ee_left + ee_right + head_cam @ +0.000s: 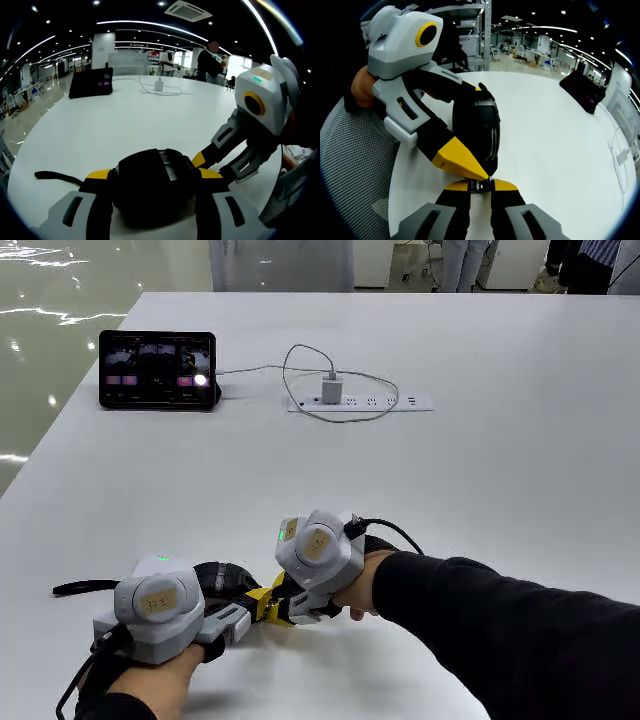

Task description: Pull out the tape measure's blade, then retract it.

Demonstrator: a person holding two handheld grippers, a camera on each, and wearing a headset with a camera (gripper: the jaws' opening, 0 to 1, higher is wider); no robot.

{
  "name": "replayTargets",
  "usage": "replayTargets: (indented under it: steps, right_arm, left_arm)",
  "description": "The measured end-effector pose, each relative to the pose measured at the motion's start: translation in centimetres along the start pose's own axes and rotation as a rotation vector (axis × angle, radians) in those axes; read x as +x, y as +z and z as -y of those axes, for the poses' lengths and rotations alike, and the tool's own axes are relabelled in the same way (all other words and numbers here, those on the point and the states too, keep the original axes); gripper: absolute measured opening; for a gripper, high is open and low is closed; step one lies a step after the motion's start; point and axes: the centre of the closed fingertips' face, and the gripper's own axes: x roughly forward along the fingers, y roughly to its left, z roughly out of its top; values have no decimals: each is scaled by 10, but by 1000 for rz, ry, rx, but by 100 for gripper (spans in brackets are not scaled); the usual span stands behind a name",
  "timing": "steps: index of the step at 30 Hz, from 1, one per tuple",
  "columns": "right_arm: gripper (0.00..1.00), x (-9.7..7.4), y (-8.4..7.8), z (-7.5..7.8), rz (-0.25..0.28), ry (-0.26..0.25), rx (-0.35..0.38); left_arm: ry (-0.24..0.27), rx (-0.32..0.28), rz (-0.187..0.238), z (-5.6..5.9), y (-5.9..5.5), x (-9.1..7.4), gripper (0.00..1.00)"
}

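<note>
Now the tape [477, 125] sits on the table [400, 490], held from both sides.
The left gripper [154, 174] clamps it side to side; the right gripper [481, 186] pinches the blade tip [479, 184] at its mouth.

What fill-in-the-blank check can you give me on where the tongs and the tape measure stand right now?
1. The left tongs are shut on the ____ tape measure.
2. Its blade tip, at the case mouth, is pinched by the ____ tongs.
3. Farther up the table, the white charger is plugged into the ____ strip.

Missing words: black; right; power.
</note>
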Motion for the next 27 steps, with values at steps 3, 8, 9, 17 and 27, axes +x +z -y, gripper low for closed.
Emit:
replayTargets:
  steps: [3,8,9,17,27]
  right_arm:
    - [12,0,0,0,14,-1,5]
    - [12,1,1,0,17,-8,0]
    - [12,0,1,0,19,-12,-2]
    - [17,-6,-5,-1,21,-9,29]
    - [27,-30,-12,-1,44,-41,129]
  left_arm:
    - [-4,4,2,0,0,0,63]
    - [-9,6,3,0,0,0,64]
    - [-11,4,2,1,0,0,64]
    - [-27,-19,-4,0,0,0,64]
    - [-149,-107,-15,6,12,-13,77]
